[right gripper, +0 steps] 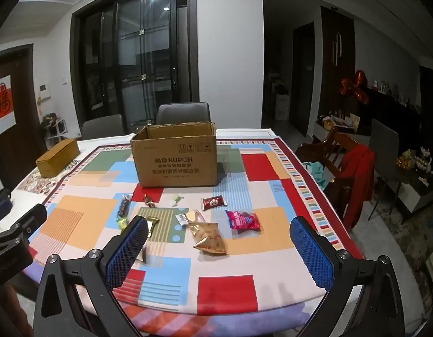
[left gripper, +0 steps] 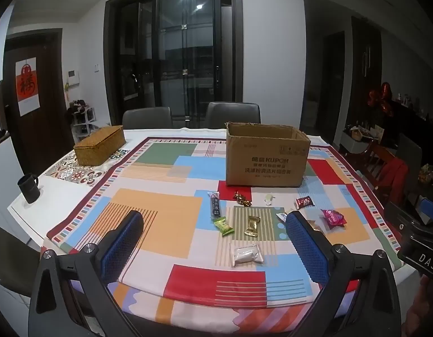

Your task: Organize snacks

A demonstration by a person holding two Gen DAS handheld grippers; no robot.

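With both jaws spread, we should lower the right gripper (right gripper: 218, 229) squarely over the gold packet (right gripper: 209, 243), frame centre, before closing.

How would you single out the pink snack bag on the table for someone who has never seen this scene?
Start at the open cardboard box on the patchwork tablecloth. The loose snacks lie in front of it, and the pink snack bag is the rightmost, on an orange patch. It is the only bright pink, puffy packet; the dark red packet beside it is smaller and flatter.
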